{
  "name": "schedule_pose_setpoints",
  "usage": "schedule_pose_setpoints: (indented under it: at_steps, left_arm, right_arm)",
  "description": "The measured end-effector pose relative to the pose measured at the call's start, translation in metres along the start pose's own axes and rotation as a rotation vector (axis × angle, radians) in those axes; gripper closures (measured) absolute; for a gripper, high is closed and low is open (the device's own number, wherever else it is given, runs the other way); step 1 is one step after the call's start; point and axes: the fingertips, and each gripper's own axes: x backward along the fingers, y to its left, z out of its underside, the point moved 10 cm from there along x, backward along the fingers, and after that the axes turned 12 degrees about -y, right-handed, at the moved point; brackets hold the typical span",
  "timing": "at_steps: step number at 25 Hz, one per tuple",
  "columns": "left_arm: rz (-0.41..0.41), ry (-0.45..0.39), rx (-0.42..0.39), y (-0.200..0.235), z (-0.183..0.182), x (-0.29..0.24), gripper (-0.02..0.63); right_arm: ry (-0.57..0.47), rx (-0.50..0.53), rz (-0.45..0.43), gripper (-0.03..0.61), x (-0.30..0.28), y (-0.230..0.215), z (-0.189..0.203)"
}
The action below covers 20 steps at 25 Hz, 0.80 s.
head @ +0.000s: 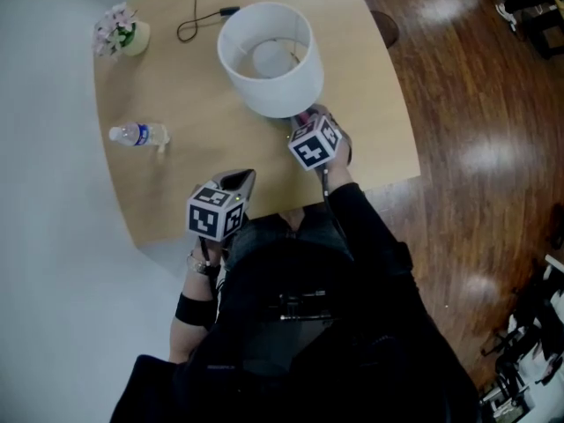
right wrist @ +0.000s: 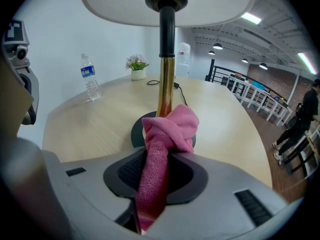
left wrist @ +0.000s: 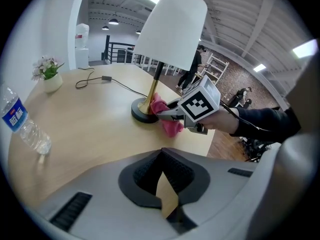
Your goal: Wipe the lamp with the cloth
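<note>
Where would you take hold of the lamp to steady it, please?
Take the lamp by its gold stem, above the pink cloth that the right gripper holds at its foot. The stem is slim and upright, so jaws close round it; the shade is too wide, the base too flat. Probably come in level from the person's left.

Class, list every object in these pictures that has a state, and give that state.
lamp, upright on its base
cloth, bunched, pressed against the lamp's stem
right gripper, shut on the cloth
left gripper, shut, empty
water bottle, upright, capped
flower pot, upright
</note>
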Motion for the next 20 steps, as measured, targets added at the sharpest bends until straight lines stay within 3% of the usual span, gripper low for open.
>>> schedule_pose_setpoints:
  at_steps: [4, 10, 20]
  left_arm:
    - [0.069, 0.016, -0.036, 0.016, -0.002, -0.007, 0.618]
    - [0.163, 0.025, -0.110, 0.047, -0.006, 0.003, 0.618]
    - [0.249, 0.032, -0.138, 0.093, 0.009, 0.025, 0.618]
  right_arm:
    - [0.015, -0.010, 0.024, 0.480, 0.001, 0.011, -0.006]
    - [0.045, -0.055, 0.139, 0.480, -0.006, 0.035, -0.009]
    - [0.068, -0.114, 0.262, 0.480, -0.027, 0.068, -0.036]
